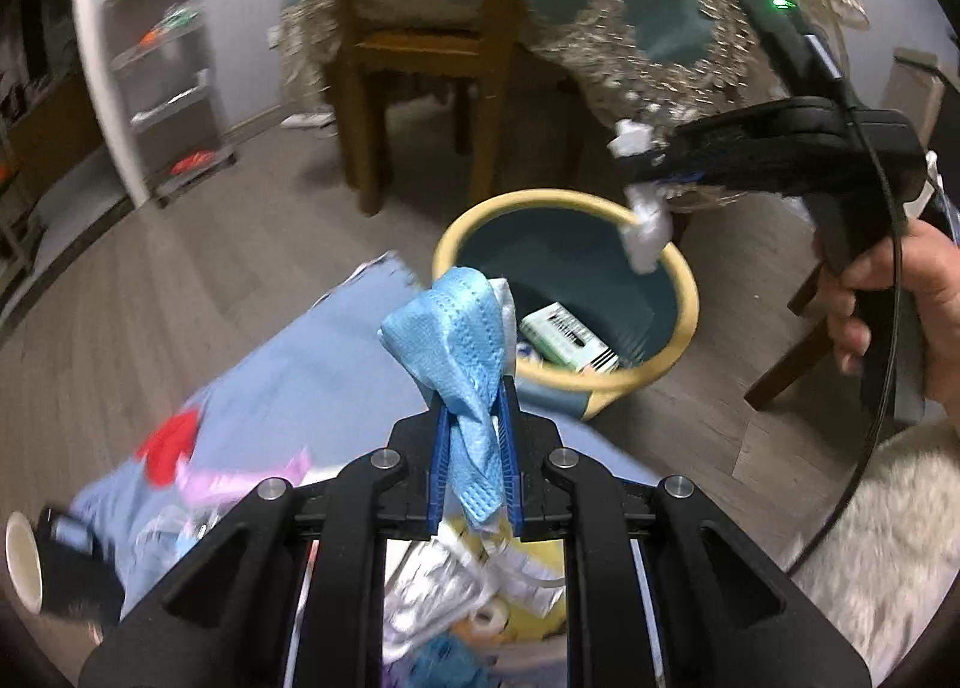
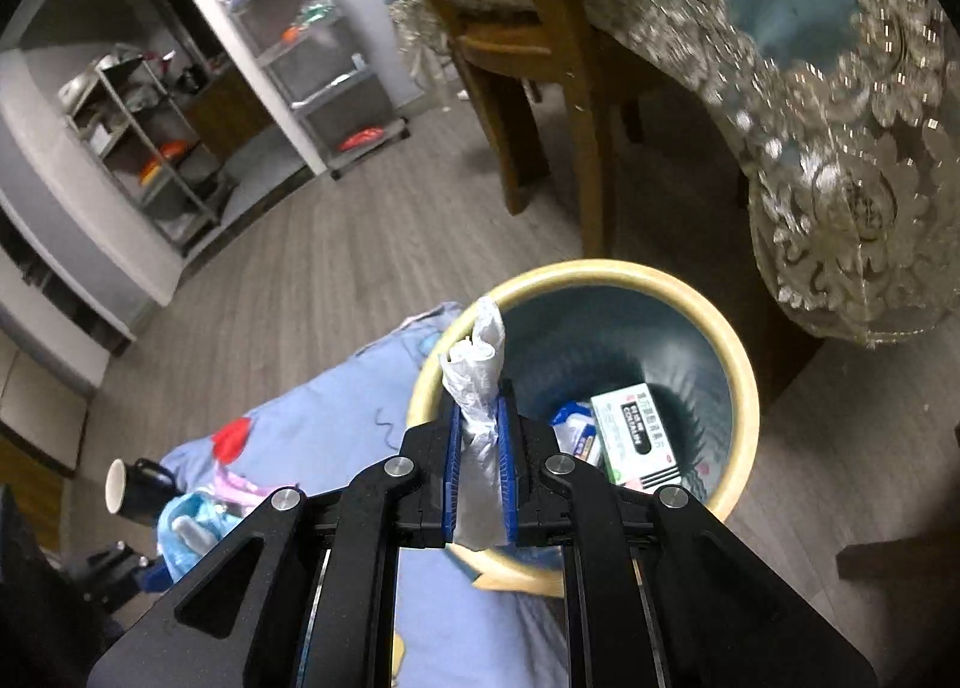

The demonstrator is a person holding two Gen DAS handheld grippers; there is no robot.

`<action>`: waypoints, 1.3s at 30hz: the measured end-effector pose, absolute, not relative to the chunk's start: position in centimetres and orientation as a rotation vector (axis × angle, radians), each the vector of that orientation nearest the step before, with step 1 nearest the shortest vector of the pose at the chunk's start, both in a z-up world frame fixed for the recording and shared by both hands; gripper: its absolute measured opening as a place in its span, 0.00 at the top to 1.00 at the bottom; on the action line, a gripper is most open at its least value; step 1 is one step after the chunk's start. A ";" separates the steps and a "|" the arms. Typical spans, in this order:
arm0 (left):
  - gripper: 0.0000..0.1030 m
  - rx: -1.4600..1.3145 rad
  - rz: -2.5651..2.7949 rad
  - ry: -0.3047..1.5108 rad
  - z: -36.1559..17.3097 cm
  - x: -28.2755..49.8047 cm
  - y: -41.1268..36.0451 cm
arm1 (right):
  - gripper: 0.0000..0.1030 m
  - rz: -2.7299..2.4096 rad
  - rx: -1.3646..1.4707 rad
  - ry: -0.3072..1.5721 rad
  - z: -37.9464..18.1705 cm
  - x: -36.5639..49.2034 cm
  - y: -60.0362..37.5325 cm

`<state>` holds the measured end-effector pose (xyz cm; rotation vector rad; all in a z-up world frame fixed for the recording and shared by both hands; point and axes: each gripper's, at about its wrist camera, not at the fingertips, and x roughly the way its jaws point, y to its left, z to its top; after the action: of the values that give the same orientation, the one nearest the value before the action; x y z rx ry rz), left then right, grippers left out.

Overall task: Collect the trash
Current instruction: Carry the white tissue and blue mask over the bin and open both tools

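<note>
A wooden chair (image 1: pixel 414 27) and a lace-edged tablecloth (image 2: pixel 840 159) fill the upper frame behind the bin (image 1: pixel 684 292), which stands on the floor at centre, against the edge of a blue cloth (image 1: pixel 288 364) strewn with litter at lower left; a dark mug (image 2: pixel 135 487) lies at its far left. Inside the bin lie a green-and-white box (image 2: pixel 636 436) and a crumpled wrapper (image 2: pixel 576 430). The left gripper (image 1: pixel 474 442) is clamped on a blue face mask (image 1: pixel 462 340) short of the rim. The right gripper (image 2: pixel 480 466) is clamped on a white tissue (image 2: pixel 477 376) over the bin's rim.
</note>
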<state>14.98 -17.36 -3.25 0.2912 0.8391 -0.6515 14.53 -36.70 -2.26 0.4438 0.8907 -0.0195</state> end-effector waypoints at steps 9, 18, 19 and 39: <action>0.86 0.251 -0.679 0.876 -4.4 19.7 -24.4 | 0.88 -0.019 0.528 0.914 -4.6 16.0 -39.4; 0.84 0.288 -0.701 0.861 -5.9 21.3 -27.9 | 0.88 -0.035 0.620 0.911 -6.1 16.1 -41.5; 0.83 0.284 -0.704 0.855 -5.8 21.3 -28.0 | 0.87 -0.035 0.616 0.909 -6.0 16.1 -41.5; 0.28 0.230 -0.580 0.791 -1.7 18.1 -20.0 | 0.12 0.014 0.524 0.837 -2.8 14.5 -38.7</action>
<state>18.12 -20.00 -1.73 0.2303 0.7906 -0.5796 14.50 -38.66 -2.79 0.5243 0.8373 0.0136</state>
